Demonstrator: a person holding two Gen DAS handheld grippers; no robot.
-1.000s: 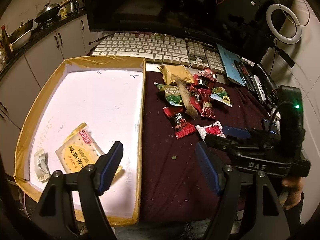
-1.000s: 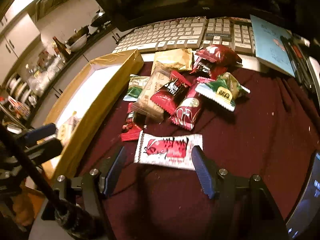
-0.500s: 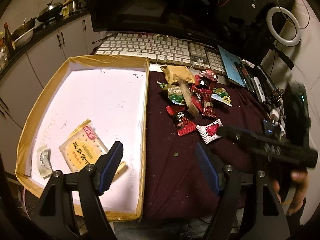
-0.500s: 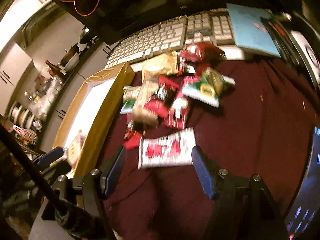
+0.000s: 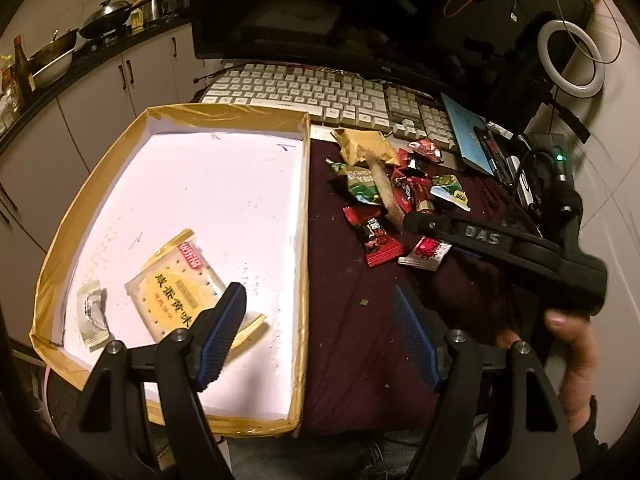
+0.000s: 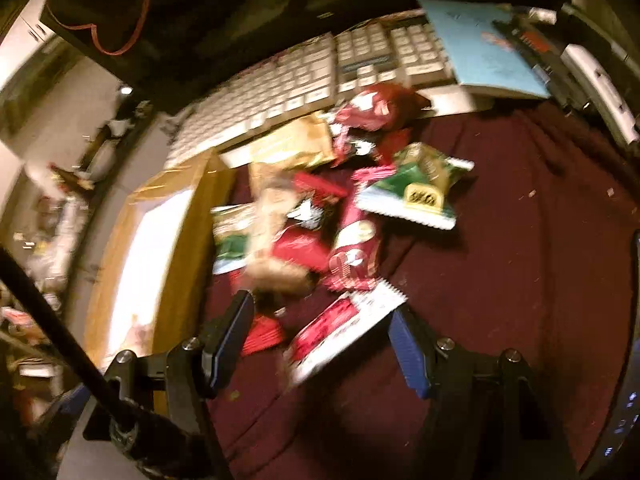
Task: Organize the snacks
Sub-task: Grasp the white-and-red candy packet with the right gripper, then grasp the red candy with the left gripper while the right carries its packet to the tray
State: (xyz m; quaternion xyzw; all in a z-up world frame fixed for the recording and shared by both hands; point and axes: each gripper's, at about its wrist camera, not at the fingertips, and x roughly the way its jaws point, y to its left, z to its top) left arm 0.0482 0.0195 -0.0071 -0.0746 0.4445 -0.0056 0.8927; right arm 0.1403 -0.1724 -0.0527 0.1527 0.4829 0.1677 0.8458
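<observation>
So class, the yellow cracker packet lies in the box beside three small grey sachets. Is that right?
Not quite: the left wrist view shows the yellow cracker packet in the box beside only one small grey sachet, not three.

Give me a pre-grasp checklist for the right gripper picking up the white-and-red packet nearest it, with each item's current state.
1. Right gripper open: ok.
2. White-and-red packet between its fingers: ok, though it lies skewed.
3. Packet free of neighbours: cannot tell; the right wrist view is blurred, and a red wrapper sits close beside it.
4. Box has room: ok; only a cracker pack and a small sachet lie inside.
5. Left gripper out of the way: ok; open, empty.
</observation>
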